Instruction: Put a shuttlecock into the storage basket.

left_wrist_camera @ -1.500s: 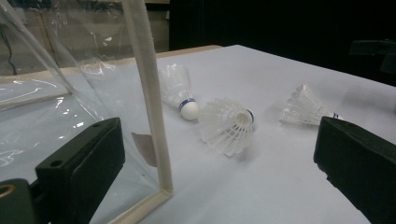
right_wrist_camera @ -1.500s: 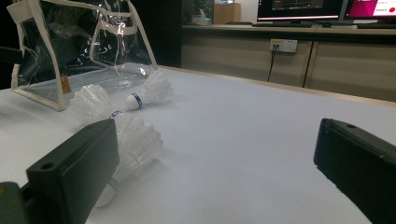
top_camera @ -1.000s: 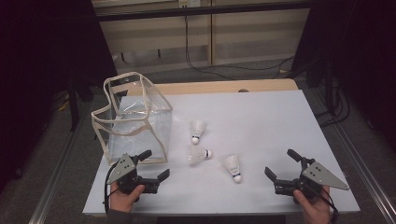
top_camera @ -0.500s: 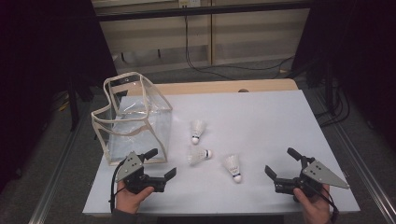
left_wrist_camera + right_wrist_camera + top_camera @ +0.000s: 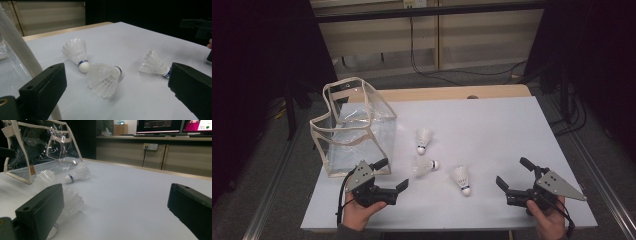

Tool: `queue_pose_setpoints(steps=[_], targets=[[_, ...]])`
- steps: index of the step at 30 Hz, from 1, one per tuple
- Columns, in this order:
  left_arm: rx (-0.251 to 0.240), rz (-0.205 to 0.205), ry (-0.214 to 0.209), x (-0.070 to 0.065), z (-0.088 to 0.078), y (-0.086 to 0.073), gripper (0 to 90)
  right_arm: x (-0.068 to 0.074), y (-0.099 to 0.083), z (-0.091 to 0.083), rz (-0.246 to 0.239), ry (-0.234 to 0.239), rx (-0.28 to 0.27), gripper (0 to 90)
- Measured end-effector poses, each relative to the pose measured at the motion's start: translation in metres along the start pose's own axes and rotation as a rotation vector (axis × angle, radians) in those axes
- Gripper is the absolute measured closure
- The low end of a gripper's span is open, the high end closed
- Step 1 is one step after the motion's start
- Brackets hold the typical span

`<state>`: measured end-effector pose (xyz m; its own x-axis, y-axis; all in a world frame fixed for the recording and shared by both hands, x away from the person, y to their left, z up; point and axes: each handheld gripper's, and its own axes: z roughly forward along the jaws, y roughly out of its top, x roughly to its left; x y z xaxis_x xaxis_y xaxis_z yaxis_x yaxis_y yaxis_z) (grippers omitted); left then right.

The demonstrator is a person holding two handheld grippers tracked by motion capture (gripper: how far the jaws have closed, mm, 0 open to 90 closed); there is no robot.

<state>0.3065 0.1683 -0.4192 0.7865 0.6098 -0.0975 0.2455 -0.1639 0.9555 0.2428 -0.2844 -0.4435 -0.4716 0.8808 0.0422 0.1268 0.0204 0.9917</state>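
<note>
- My left tool [image 5: 393, 176] sits low over the near left part of the table [image 5: 492, 125], jaws spread wide and holding nothing.
- It faces the middle shuttlecock [image 5: 425, 166], which lies on its side just ahead of the jaws, cork end away from the tool.
- The far shuttlecock [image 5: 423, 139] lies just behind it; in the left gripper view the two look close to touching, though I cannot tell whether they do.
- The near shuttlecock [image 5: 461, 179] lies apart, toward my right.
- My right tool [image 5: 516, 174] rests at the near right edge, jaws equally wide, empty.
- In the right gripper view its left jaw hides most of the near shuttlecock.
- The clear bag [image 5: 352, 125] stands open at the left; its contents are hard to read through the glare.
</note>
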Motion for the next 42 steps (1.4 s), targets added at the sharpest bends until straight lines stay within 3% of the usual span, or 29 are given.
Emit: queue_pose_setpoints(steps=[8,18,28,42], targets=[[0.015,-0.010,0.005,-0.008,0.010,0.005,1.6,-0.001,0.000,-0.001,-0.002,-0.001,-0.005,0.8],[0.026,-0.070,-0.016,-0.010,0.019,0.007,1.7,0.000,0.000,0.000,0.000,0.007,-0.004,0.8],[0.051,-0.068,-0.035,-0.012,0.027,0.008,3.8,-0.001,0.001,-0.001,0.000,0.008,-0.005,0.9],[0.092,-0.052,-0.014,-0.014,0.037,0.007,5.4,0.003,0.002,0.004,-0.013,0.026,0.002,0.8]])
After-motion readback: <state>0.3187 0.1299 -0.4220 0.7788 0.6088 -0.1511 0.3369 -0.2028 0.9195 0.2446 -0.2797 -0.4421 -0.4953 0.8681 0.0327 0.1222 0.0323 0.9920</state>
